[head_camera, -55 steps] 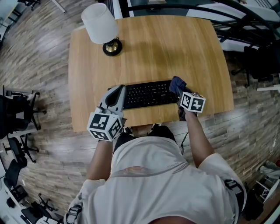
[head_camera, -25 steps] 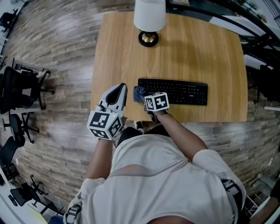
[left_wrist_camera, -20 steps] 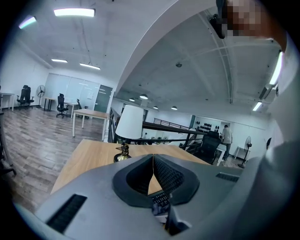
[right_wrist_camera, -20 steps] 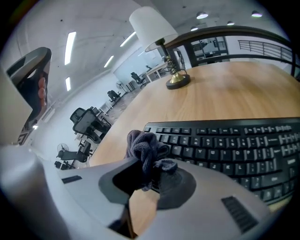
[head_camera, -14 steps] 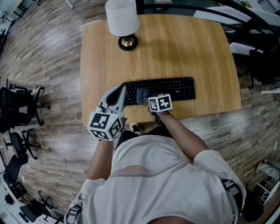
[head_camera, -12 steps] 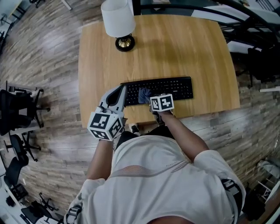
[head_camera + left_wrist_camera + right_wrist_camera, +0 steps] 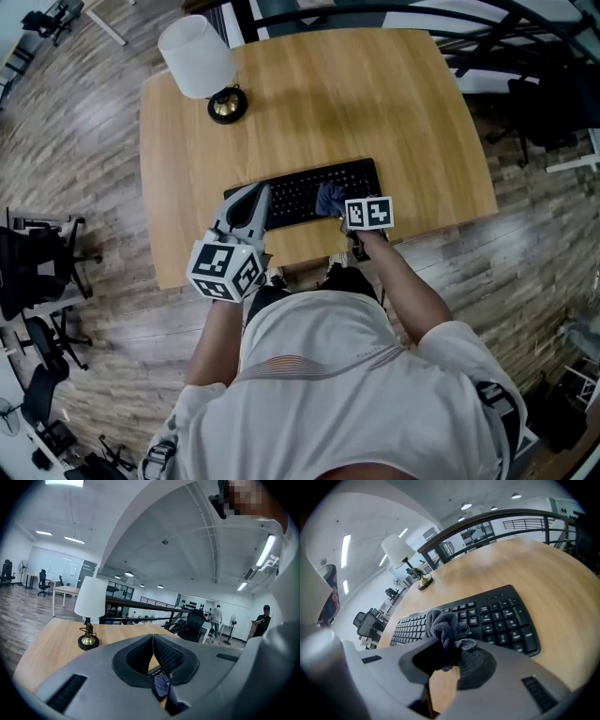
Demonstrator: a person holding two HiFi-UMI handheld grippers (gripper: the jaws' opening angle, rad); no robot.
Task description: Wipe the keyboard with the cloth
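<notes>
a black keyboard (image 7: 291,197) is seen flat on the wooden table (image 7: 375,94), at the centre of the head view. a bunched dark grey-blue cloth (image 7: 443,629) is clamped in the right gripper (image 7: 452,651) and laid against the keys, right of middle. the left gripper (image 7: 153,641) is held by the keyboard's left end, jaws together, empty.

I see a wooden table (image 7: 375,94) on a grey-brown plank floor (image 7: 75,122), with a white-shaded lamp (image 7: 195,42) at its far left corner. Black office chairs (image 7: 28,255) stand off left. Strip lights (image 7: 75,539) are lit under a white ceiling (image 7: 154,527).
</notes>
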